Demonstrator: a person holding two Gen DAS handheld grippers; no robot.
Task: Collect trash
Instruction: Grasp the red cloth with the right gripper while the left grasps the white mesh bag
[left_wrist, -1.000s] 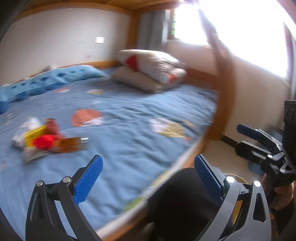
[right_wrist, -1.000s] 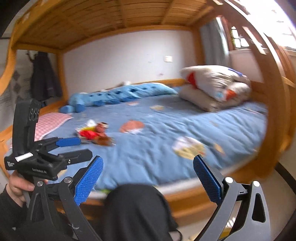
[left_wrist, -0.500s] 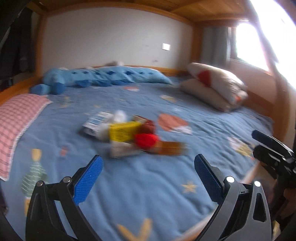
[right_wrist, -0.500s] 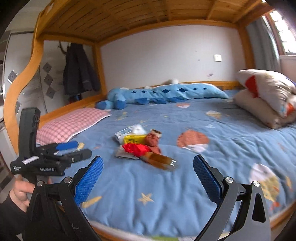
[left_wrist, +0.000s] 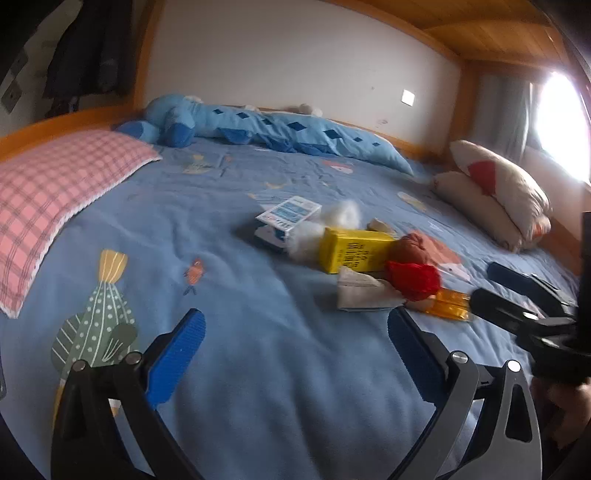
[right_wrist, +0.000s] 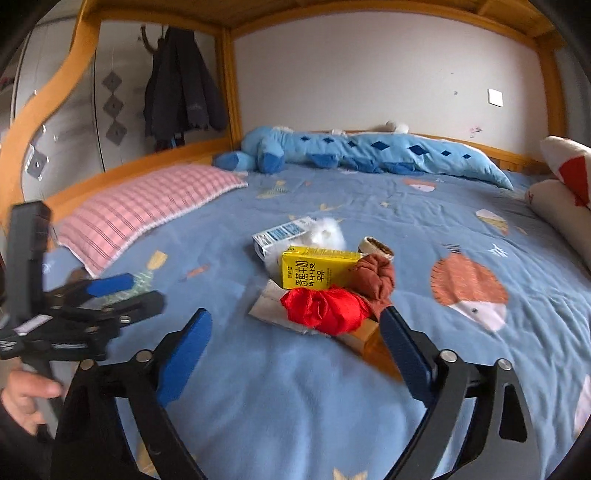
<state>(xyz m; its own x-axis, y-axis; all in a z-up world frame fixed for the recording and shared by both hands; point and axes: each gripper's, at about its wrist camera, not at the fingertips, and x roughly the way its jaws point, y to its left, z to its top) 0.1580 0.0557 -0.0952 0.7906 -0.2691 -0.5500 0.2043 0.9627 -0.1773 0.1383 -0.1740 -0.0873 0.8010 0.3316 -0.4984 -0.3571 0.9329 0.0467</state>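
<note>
Your left hand-held gripper (left_wrist: 295, 343) hovers above the bed (left_wrist: 258, 332), its blue pads spread wide and holding nothing. Your right hand-held gripper (right_wrist: 295, 343) is likewise released and empty, its right pad just in front of an amber bottle (right_wrist: 373, 345). Beyond both lies the trash pile in the middle of the blue bedspread: a red crumpled wrapper (right_wrist: 325, 310), a brown cloth wad (right_wrist: 375, 278), a yellow carton (right_wrist: 317, 271), a white tissue (right_wrist: 325, 230), and a blue-and-white box (right_wrist: 280, 234). A pink checked pillow (right_wrist: 147, 214) sits to the left.
</note>
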